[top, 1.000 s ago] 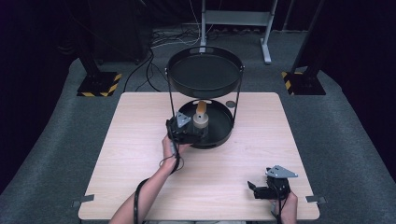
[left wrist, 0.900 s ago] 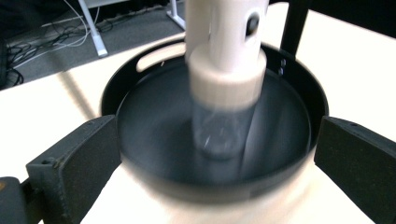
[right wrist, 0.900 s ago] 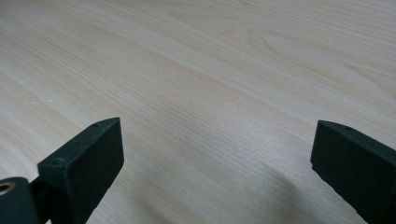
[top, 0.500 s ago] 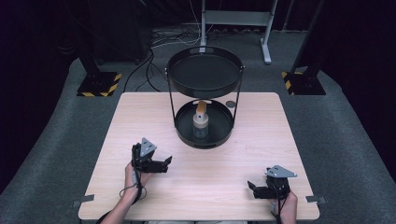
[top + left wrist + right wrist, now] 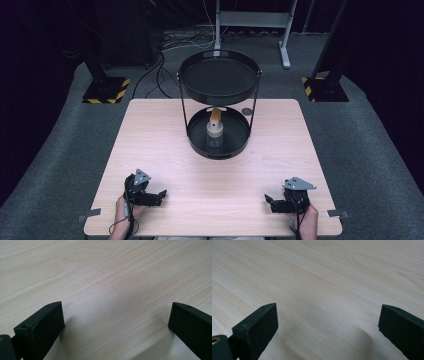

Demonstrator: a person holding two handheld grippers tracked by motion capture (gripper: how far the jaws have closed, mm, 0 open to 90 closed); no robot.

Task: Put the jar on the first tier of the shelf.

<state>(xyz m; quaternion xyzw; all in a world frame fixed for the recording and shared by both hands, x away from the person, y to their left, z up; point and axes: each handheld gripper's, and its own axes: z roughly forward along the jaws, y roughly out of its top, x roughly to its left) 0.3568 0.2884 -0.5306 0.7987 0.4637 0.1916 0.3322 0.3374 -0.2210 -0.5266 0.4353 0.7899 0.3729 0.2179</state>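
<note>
A black two-tier round tray stand sits at the table's far middle. On its lower tray stands a clear bottle with a white collar and a tan cork-like top. My left gripper rests near the front left of the table, open, with only bare wood between its jaws. At the front right, my right gripper lies open too, its jaws spread wide over bare wood. Both are far from the stand.
The light wooden table has a small dark disc behind the stand. Metal clips stick out at the front corners. Around the table lies grey carpet with stand bases and cables at the back.
My left gripper let go of the bottle in the lower tray a second ago and has drawn back to the front left of the table. The right gripper stayed put.
</note>
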